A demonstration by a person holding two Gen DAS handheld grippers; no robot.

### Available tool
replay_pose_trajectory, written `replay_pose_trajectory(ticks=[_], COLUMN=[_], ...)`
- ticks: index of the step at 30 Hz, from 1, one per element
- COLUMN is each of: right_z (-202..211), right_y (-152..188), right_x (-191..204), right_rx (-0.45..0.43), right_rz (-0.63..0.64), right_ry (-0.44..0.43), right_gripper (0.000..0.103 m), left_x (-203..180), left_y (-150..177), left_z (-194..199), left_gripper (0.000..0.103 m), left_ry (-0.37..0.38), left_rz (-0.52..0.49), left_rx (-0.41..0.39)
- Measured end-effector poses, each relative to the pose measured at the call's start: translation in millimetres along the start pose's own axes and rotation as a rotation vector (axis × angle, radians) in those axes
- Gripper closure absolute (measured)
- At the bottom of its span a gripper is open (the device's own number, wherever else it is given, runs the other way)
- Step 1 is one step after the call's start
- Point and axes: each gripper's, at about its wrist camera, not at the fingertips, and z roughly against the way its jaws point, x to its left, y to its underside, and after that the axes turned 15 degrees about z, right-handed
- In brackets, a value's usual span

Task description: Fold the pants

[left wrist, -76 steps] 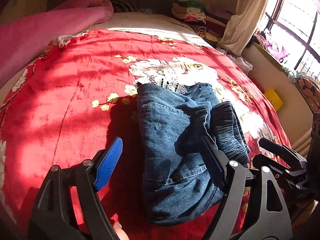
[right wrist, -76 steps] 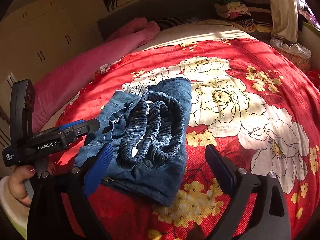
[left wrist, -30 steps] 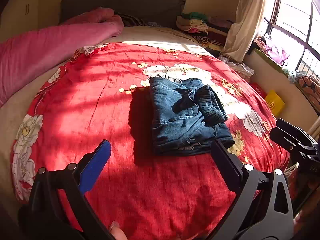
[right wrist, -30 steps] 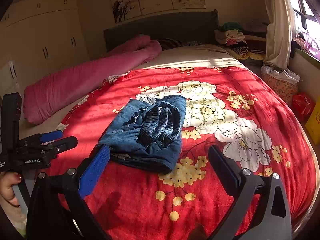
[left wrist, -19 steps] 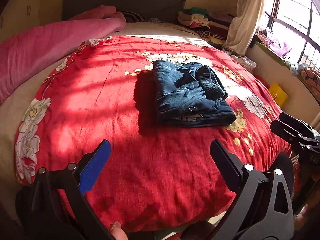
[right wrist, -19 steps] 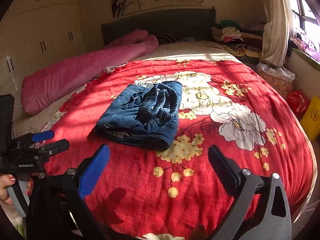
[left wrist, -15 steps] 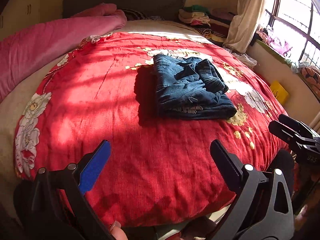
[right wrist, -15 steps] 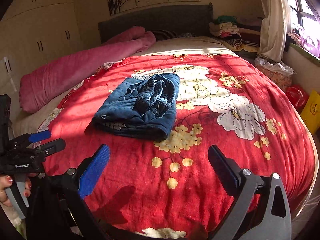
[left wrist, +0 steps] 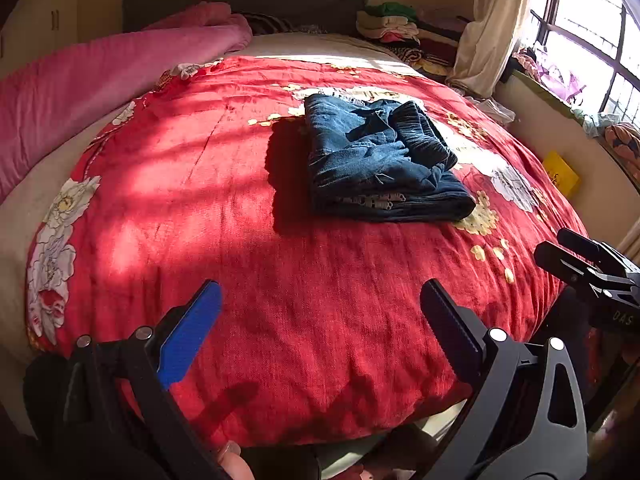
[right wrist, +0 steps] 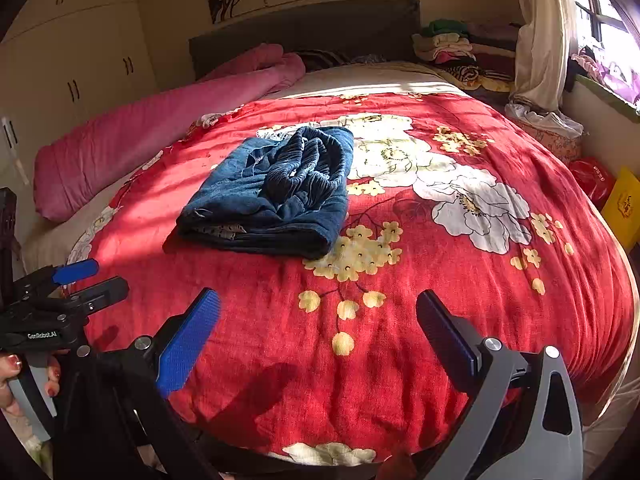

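Note:
The blue denim pants (left wrist: 380,164) lie folded in a compact stack on the red flowered blanket (left wrist: 200,184), elastic waistband bunched on top; they also show in the right wrist view (right wrist: 276,196). My left gripper (left wrist: 320,320) is open and empty, held back over the bed's near edge, well short of the pants. My right gripper (right wrist: 318,324) is open and empty, also back at the near edge. Each gripper shows in the other's view: the right one (left wrist: 592,268) at the right, the left one (right wrist: 72,280) at the left.
A long pink bolster (right wrist: 160,128) lies along the bed's left side. Folded clothes (right wrist: 452,52) are stacked by the headboard, beside a curtain (right wrist: 536,40) and window. A yellow box (left wrist: 560,178) and red bag (right wrist: 592,180) sit on the floor at the right. Wardrobes (right wrist: 76,56) stand at the left.
Both grippers have pulled back from the pants toward the bed's near edge and dropped lower. The pants lie still, folded, and look smaller and farther away.

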Motion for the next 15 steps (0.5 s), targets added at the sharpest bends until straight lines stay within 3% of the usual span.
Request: replay_pose_trajectory(ticks=[15], right_z=[-2.1], right_y=[0.0], right_x=[4.1], right_rx=[0.011], right_rz=[0.012], right_ry=[0.004], right_gripper=[0.005], left_x=[2.8], left_y=[-0.2], left_z=[0.1], left_gripper=[0.01], left_ry=[-0.011], left_rz=[0.012], left_rx=[0.002])
